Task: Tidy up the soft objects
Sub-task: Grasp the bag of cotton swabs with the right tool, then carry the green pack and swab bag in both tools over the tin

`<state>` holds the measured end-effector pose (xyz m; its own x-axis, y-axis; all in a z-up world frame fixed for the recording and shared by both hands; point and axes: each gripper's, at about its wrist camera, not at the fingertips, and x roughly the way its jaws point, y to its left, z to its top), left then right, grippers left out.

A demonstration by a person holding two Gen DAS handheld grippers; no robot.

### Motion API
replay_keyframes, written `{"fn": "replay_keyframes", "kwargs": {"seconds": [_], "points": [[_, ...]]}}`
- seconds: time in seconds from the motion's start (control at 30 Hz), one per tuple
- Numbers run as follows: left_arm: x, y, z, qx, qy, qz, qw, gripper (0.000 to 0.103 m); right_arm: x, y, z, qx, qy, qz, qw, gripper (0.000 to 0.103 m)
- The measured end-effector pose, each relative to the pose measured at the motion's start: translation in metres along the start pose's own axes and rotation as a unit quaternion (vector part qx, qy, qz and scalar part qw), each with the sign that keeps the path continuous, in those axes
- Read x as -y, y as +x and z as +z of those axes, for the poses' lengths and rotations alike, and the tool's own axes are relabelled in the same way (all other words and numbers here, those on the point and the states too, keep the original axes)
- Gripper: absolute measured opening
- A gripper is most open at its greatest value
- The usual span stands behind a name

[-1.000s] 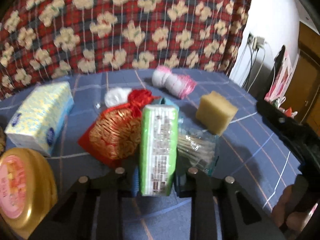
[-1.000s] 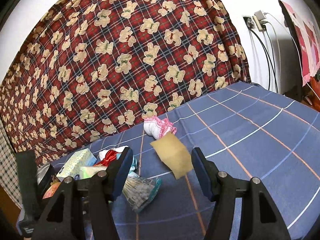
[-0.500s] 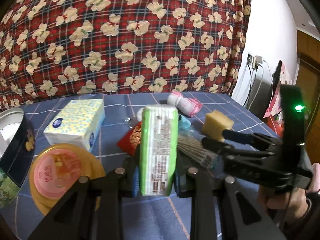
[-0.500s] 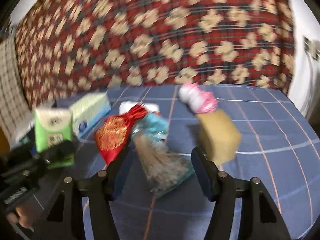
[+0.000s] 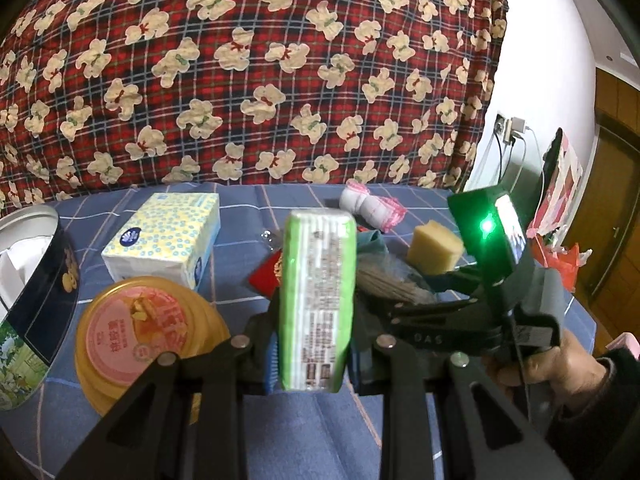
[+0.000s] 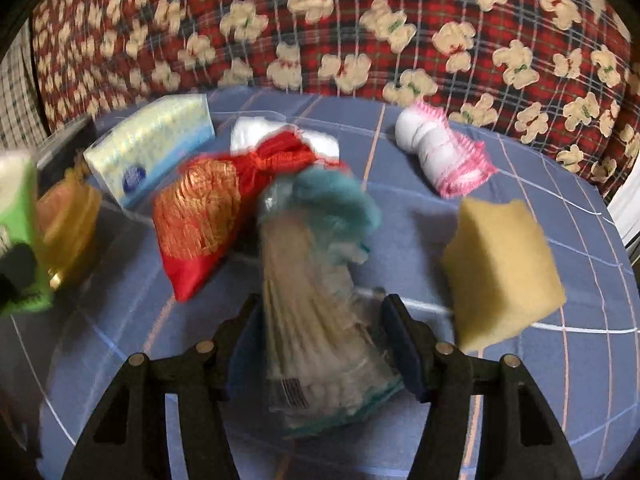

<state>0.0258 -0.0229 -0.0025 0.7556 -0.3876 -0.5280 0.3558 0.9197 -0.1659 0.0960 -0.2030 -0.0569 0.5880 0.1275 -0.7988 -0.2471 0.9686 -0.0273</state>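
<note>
Closing around the clear bag of cotton swabs [image 6: 316, 320], the right claw [image 6: 320, 344] has the bag between its jaws on the blue bedspread [image 6: 560, 420], pads not yet pressing. The bag looks light, crinkly and slippery, so a grip across its fuller middle seems safest. The left claw [image 5: 310, 356] clamps a soft green tissue pack [image 5: 318, 300].

Both wrist cameras look down close over the blue bedspread [image 5: 532, 336], sharing the yellow sponge [image 6: 504, 268], seemingly.
</note>
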Motion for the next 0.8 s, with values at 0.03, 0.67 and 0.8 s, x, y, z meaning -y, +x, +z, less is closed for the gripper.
{"fn": "replay_keyframes", "kwargs": {"seconds": [0.03, 0.67, 0.8], "points": [[0.000, -0.001, 0.000, 0.000, 0.001, -0.001, 1.0000, 0.024, 0.001, -0.001, -0.001, -0.004, 0.006, 0.006, 1.000, 0.047], [-0.002, -0.016, -0.005, 0.006, -0.002, -0.007, 1.0000, 0.024, 0.001, -0.094, -0.038, 0.096, 0.132, 0.044, 0.986, 0.042], [-0.006, -0.022, -0.006, 0.009, 0.002, 0.009, 0.9999, 0.024, -0.020, -0.102, -0.043, 0.128, 0.133, 0.023, 0.983, 0.042]]}}
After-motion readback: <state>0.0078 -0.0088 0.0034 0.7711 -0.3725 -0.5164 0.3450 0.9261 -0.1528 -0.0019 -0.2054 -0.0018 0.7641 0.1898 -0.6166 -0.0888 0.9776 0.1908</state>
